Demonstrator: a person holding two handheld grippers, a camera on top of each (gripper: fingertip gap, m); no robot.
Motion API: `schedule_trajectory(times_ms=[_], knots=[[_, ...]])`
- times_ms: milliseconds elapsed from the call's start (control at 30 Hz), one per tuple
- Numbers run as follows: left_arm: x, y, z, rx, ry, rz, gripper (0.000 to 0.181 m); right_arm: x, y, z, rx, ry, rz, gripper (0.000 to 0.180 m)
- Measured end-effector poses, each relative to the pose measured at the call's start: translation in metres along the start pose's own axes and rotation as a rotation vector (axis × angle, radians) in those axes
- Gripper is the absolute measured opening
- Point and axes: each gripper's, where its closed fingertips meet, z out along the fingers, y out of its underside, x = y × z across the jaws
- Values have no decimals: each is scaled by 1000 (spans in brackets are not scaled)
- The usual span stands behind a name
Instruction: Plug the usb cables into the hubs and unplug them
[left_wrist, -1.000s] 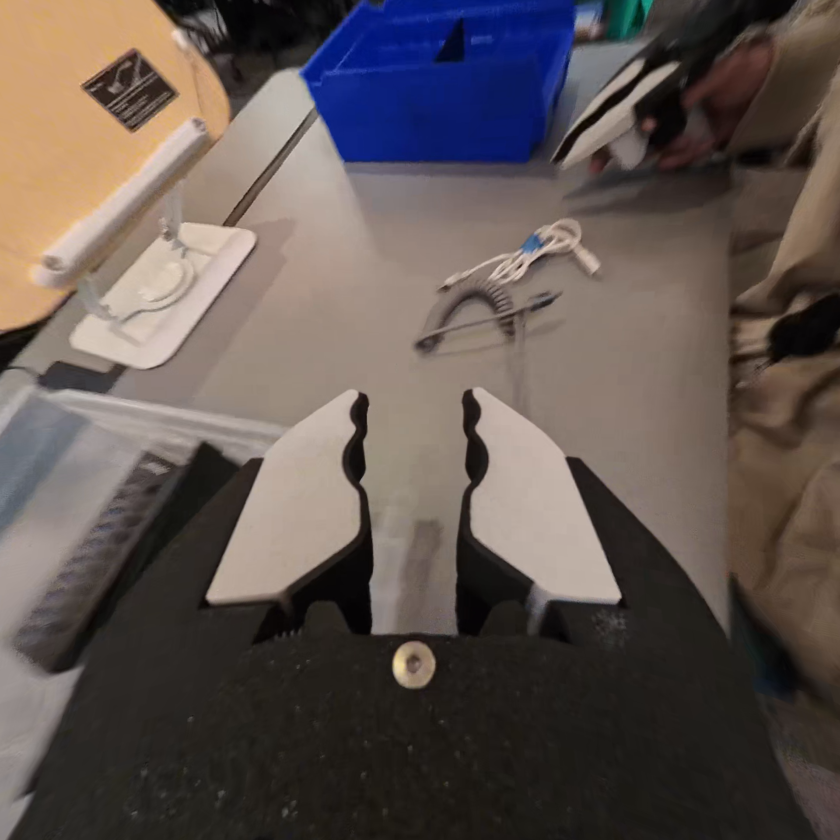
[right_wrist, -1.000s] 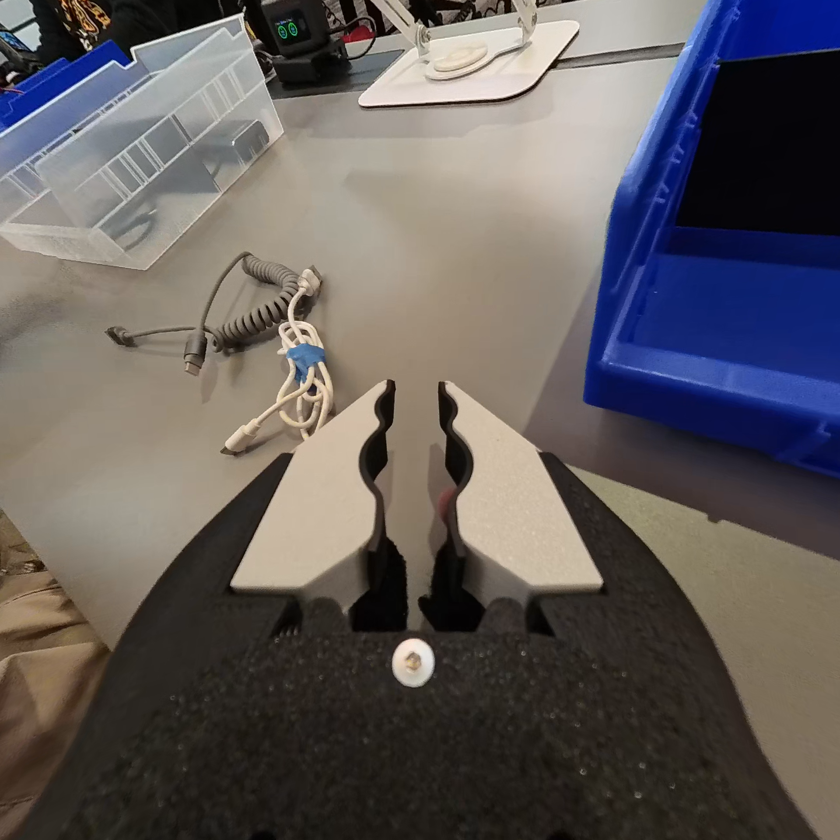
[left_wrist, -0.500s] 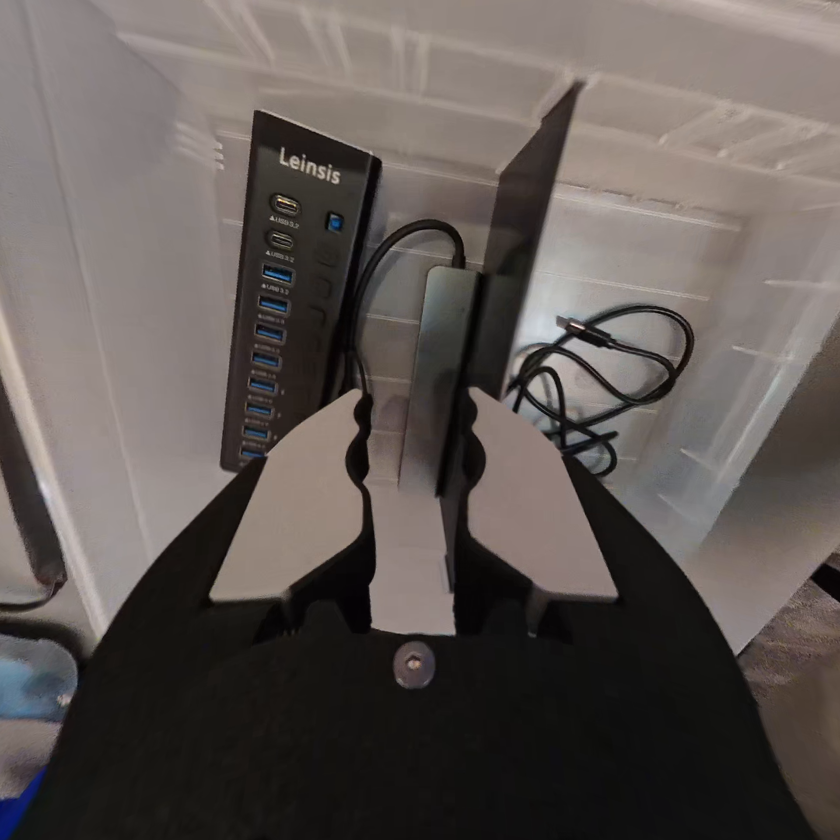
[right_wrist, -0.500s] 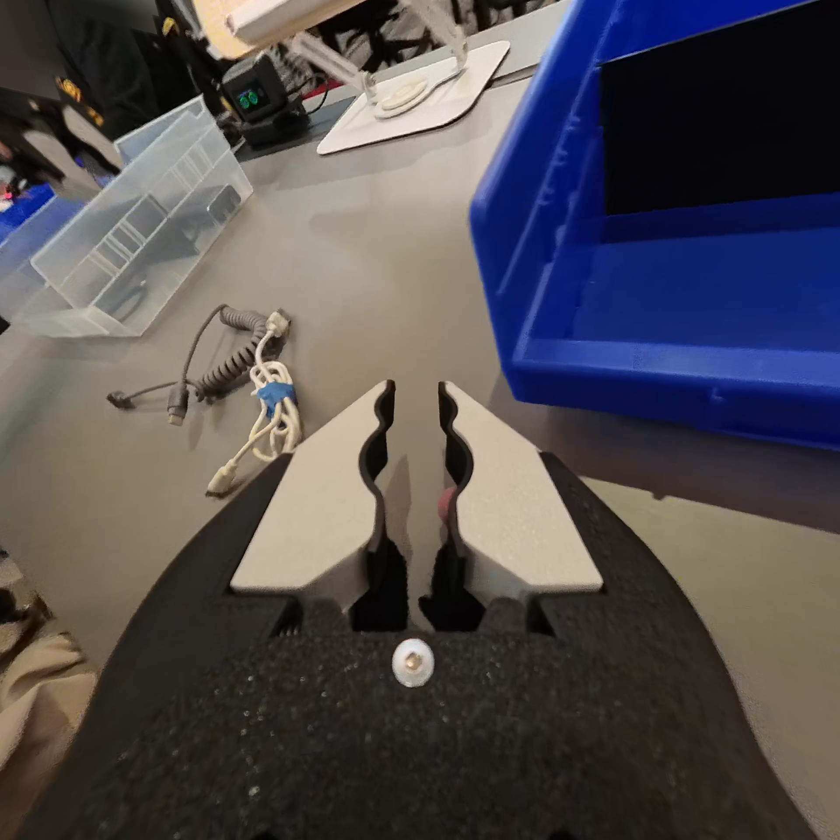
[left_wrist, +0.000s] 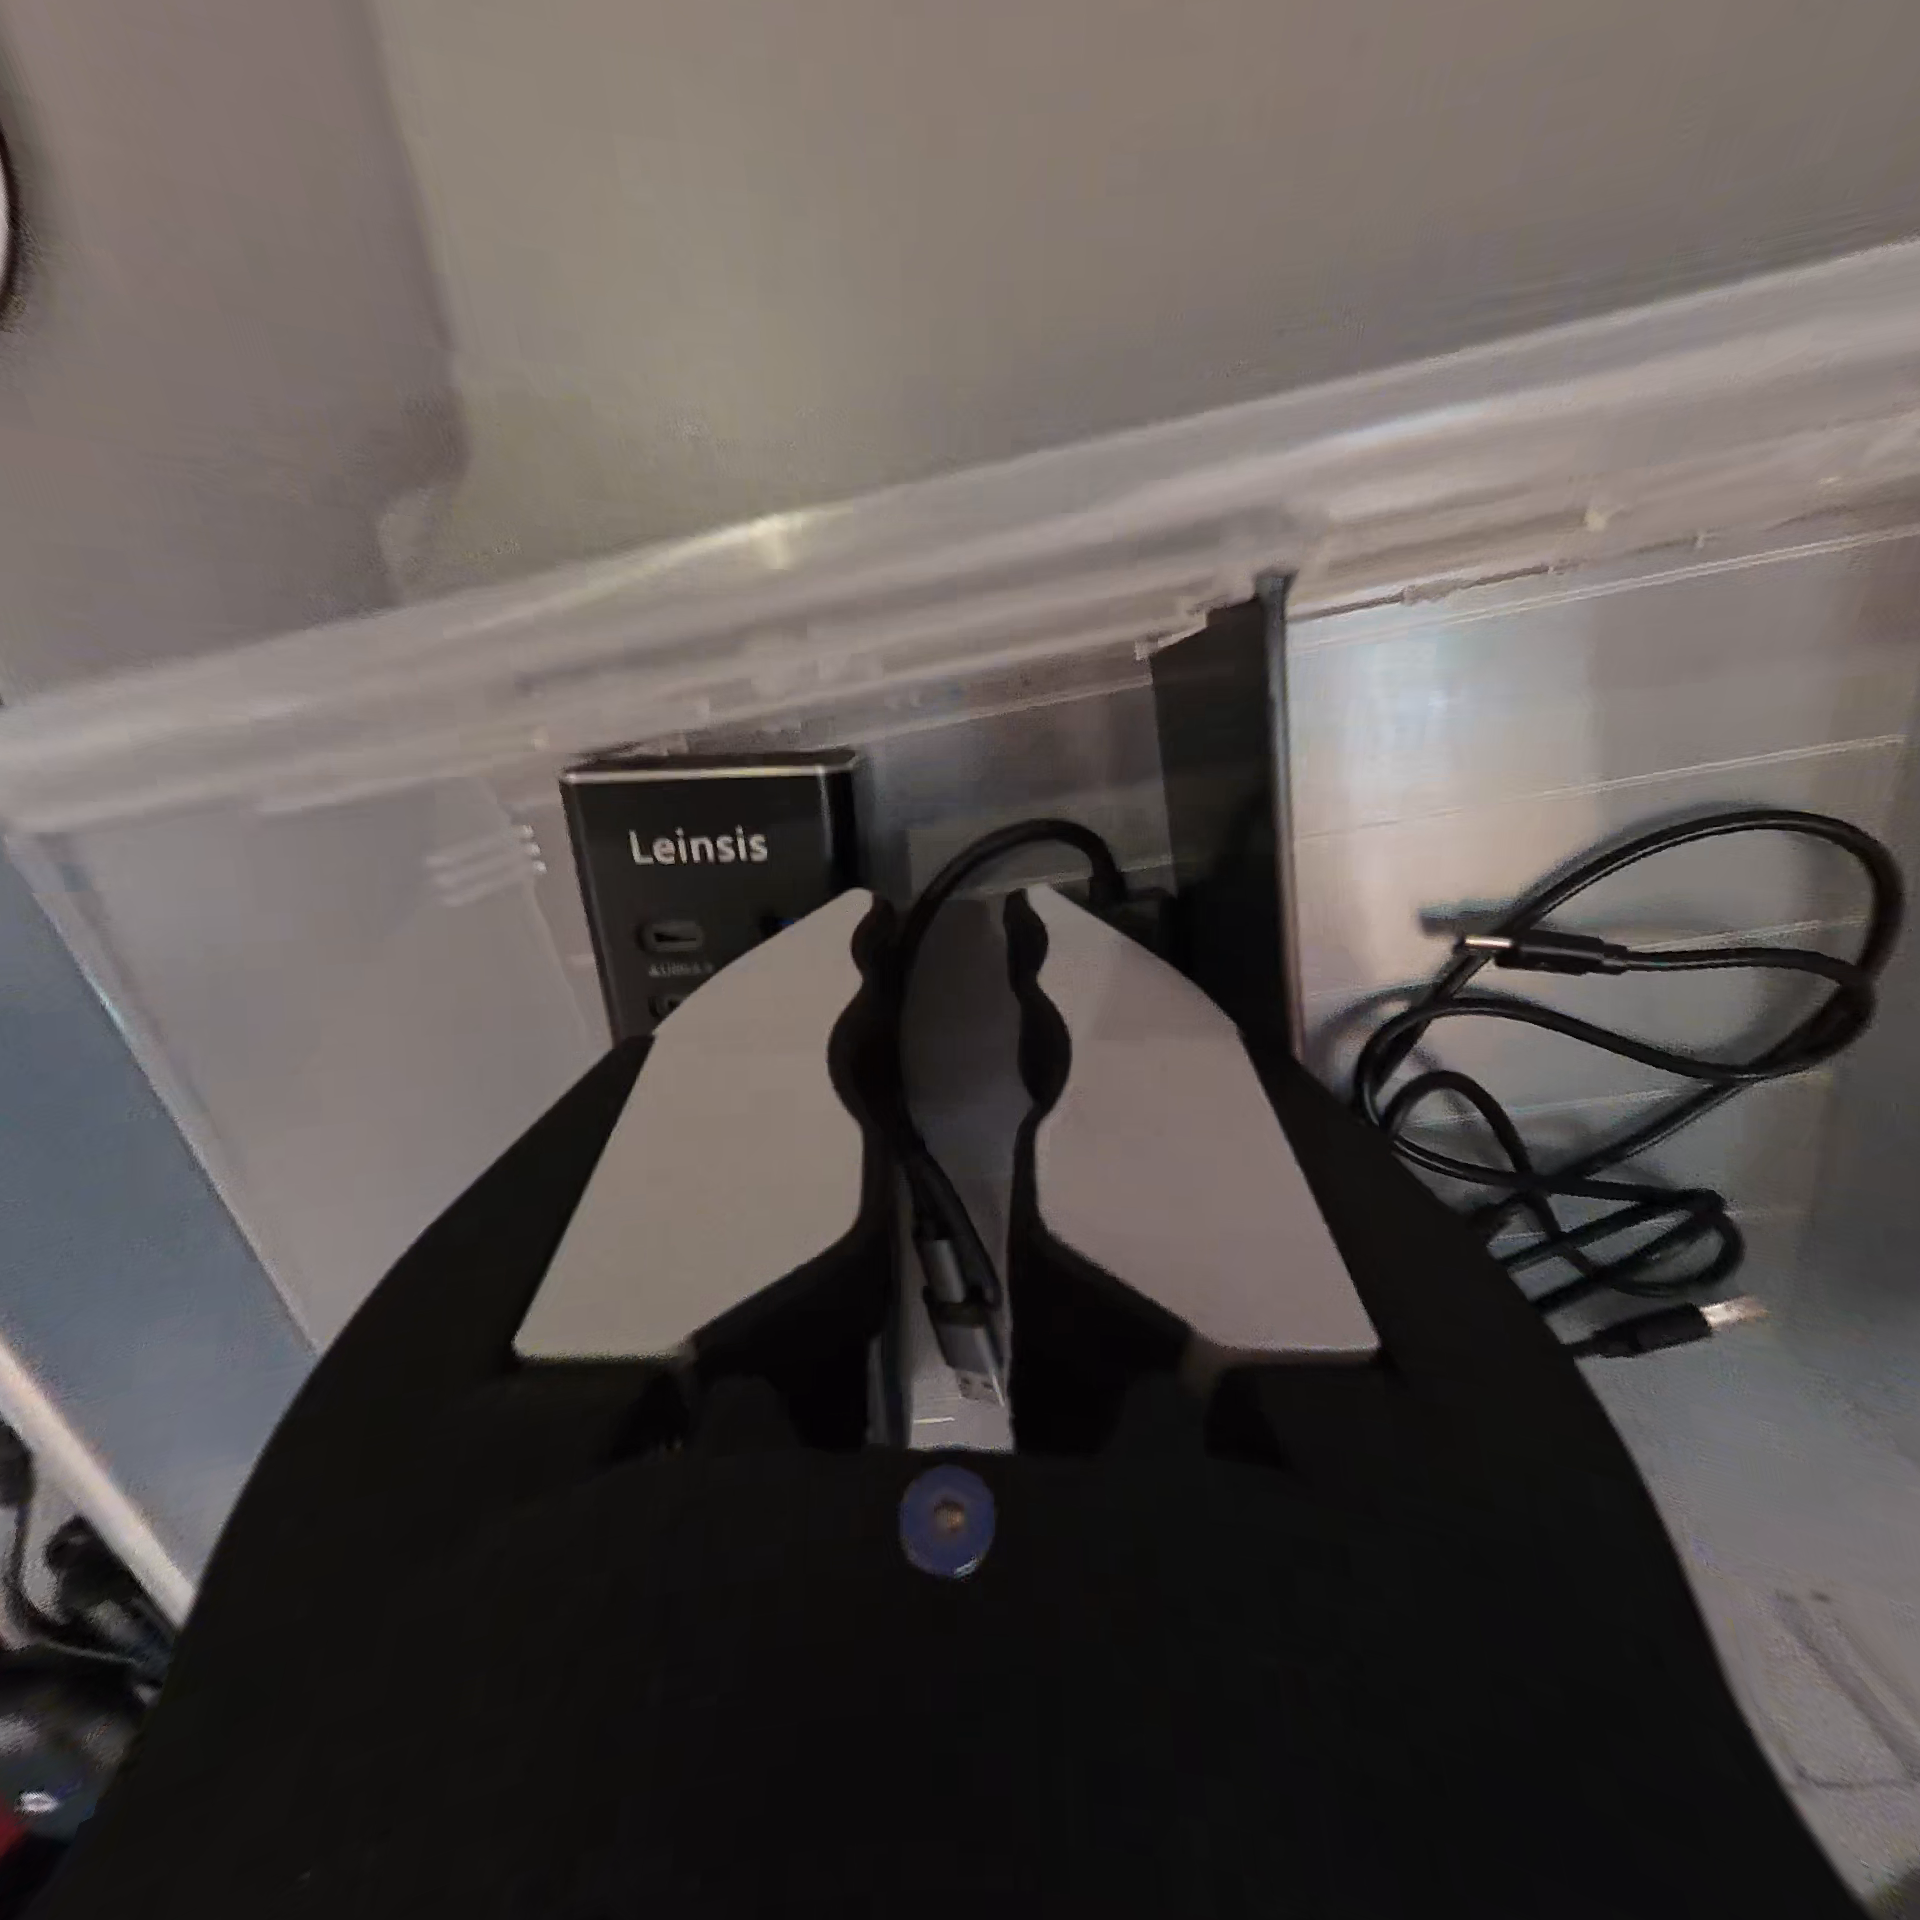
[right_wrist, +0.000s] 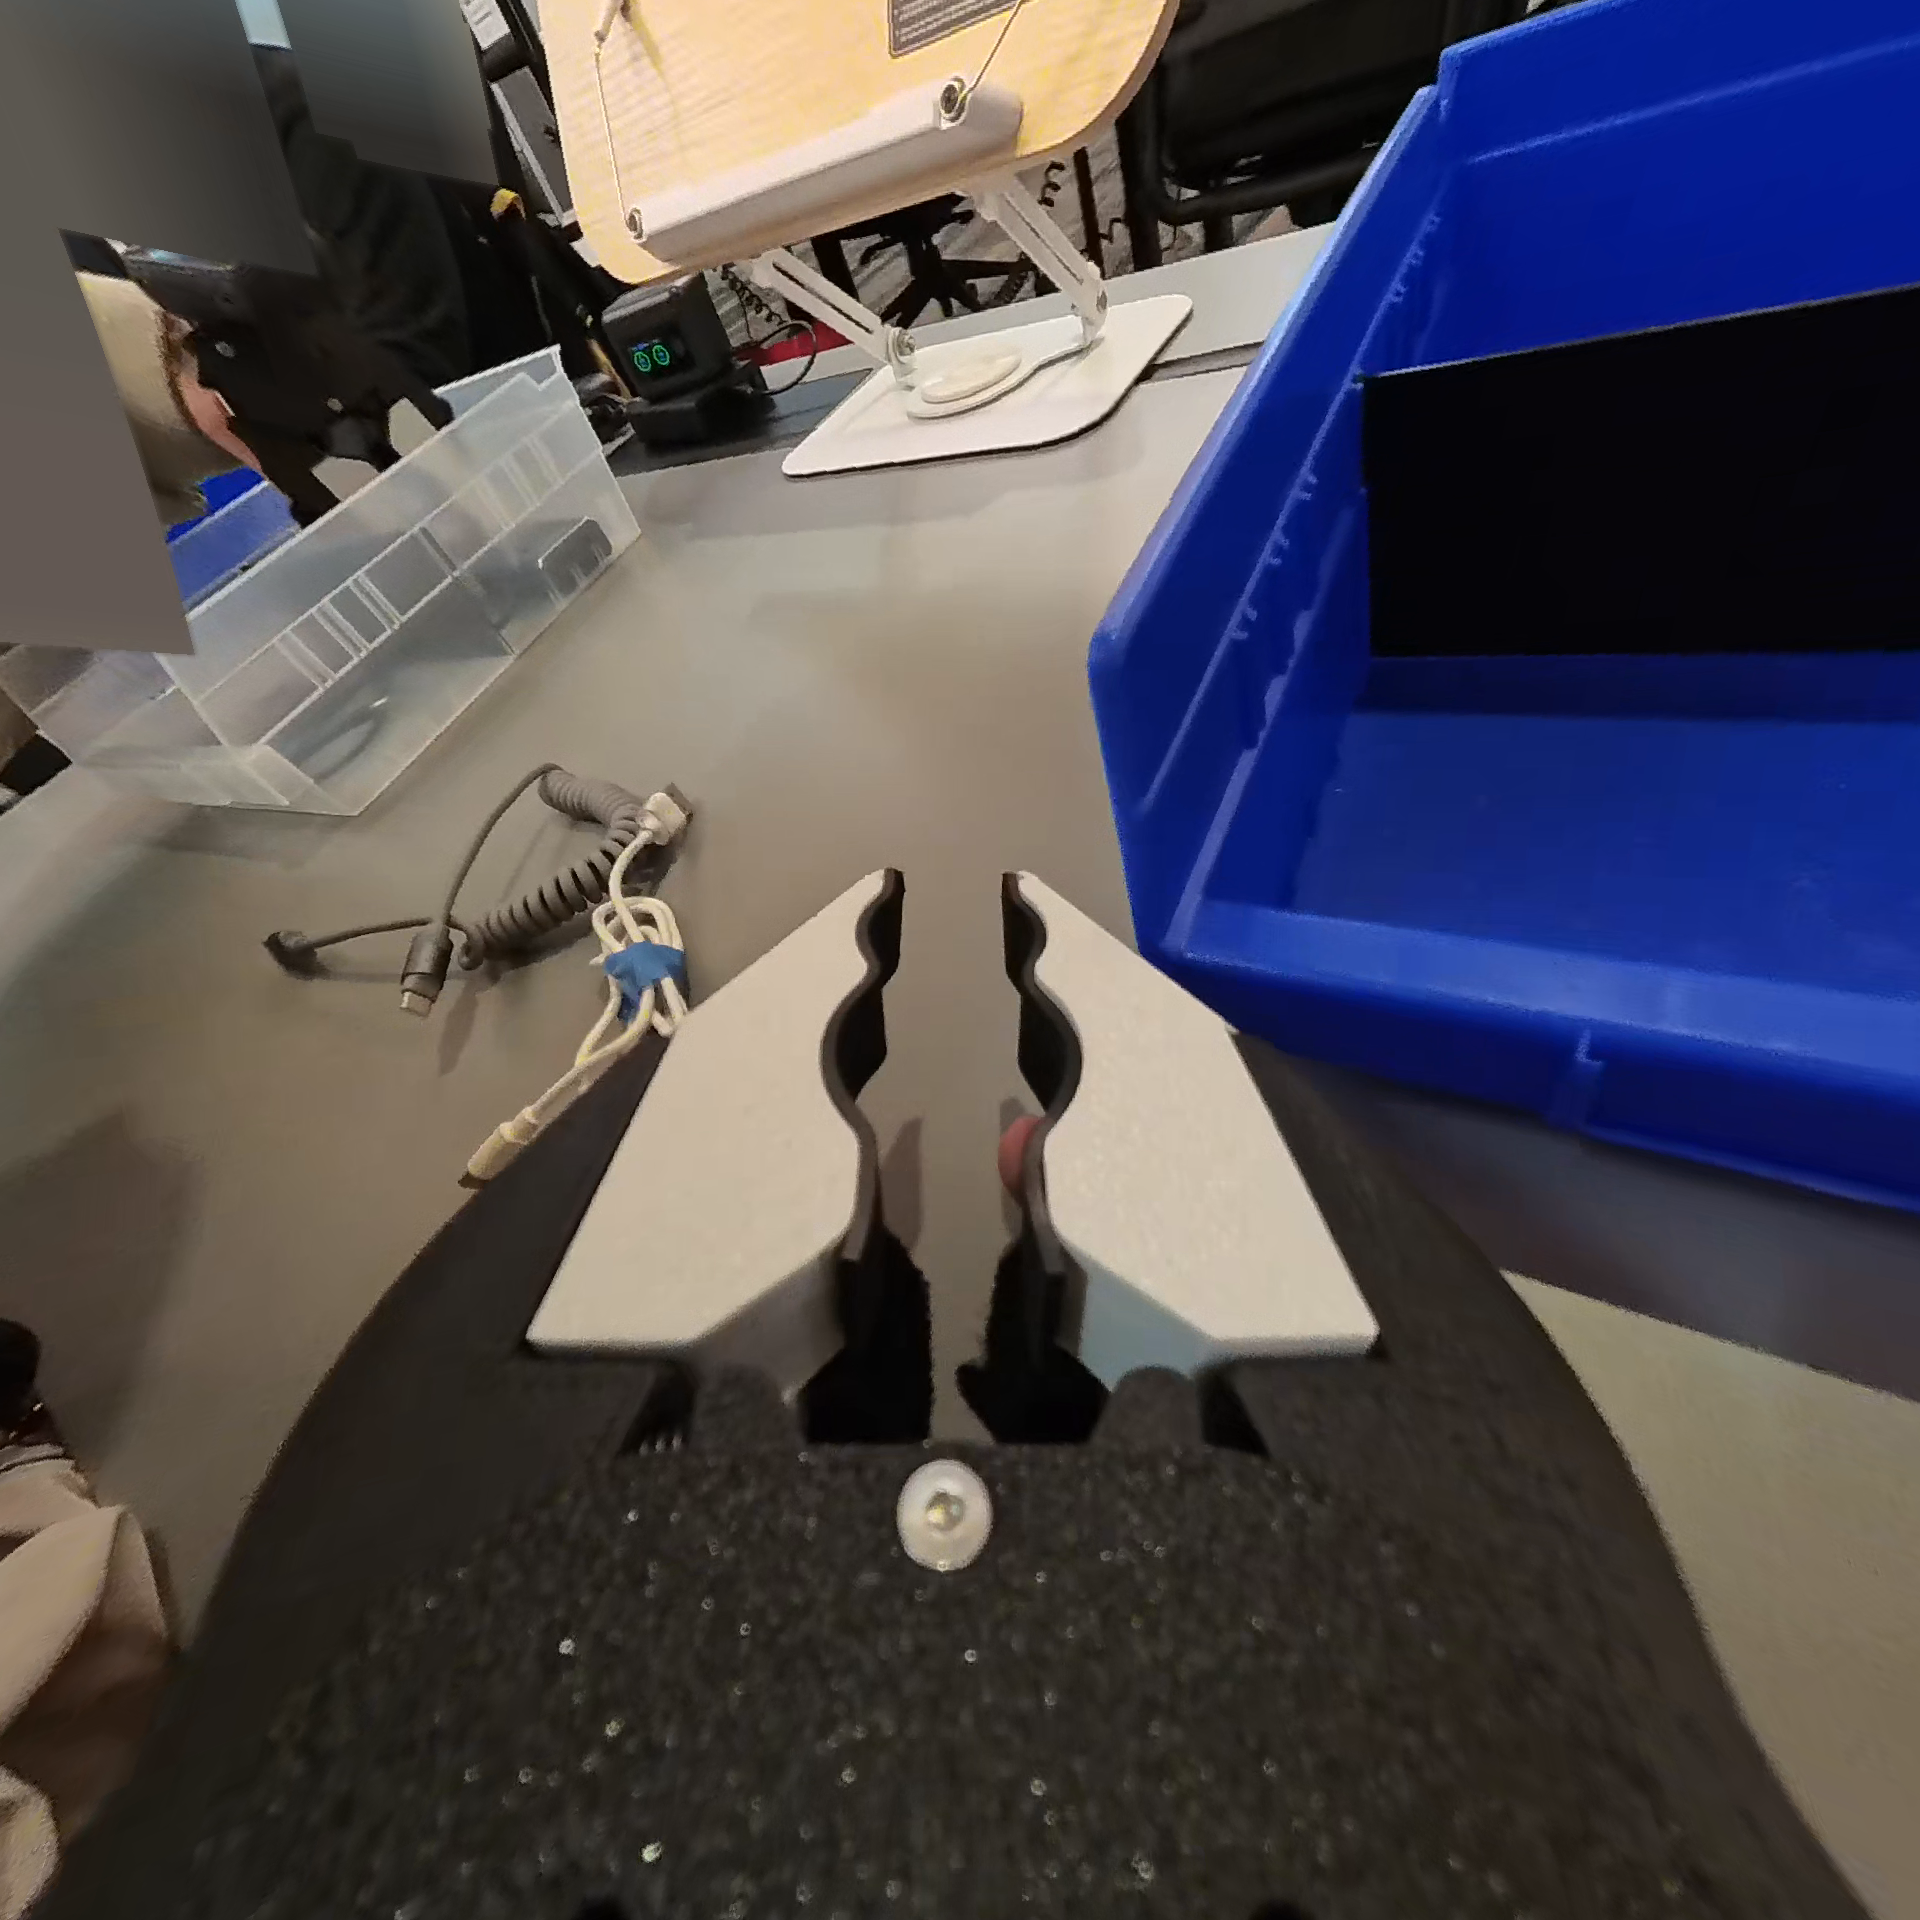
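Observation:
In the left wrist view my left gripper (left_wrist: 943, 914) reaches down into a clear plastic bin (left_wrist: 727, 623). Its jaws have closed to a narrow gap around a slim grey hub (left_wrist: 961, 1122). The hub's own black cable (left_wrist: 925, 1039) and USB plug (left_wrist: 961, 1325) lie along it between the fingers. A black multi-port hub (left_wrist: 707, 883) stands just left, partly hidden. My right gripper (right_wrist: 951, 883) hovers empty over the grey table (right_wrist: 883, 644), jaws slightly apart. A bundled white cable (right_wrist: 639, 971) and a coiled grey cable (right_wrist: 551, 894) lie to its left.
A black divider (left_wrist: 1221, 831) splits the clear bin; a loose black cable (left_wrist: 1610, 1091) lies right of it. A blue bin (right_wrist: 1195, 675) stands close on my right gripper's right. A white stand with a wooden board (right_wrist: 987, 405) is at the back. The clear bin (right_wrist: 416, 582) is far left. There is about 50 cm between the tips of the two grippers.
My left gripper swung from the table into the clear bin, dropped over the grey hub, and its jaws narrowed. My right gripper tilted up and stayed near the blue bin.

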Motion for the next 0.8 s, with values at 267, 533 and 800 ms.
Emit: schedule_trajectory(times_ms=[267, 533, 800], knots=[[-1, 3, 10, -5, 23, 84, 4, -4, -1, 0, 10, -28, 2, 19], [5, 15, 15, -30, 64, 85, 0, -7, 1, 1, -6, -34, -15, 19], [-12, 16, -10, 0, -39, 34, 0, -8, 2, 2, -12, -35, -24, 19]])
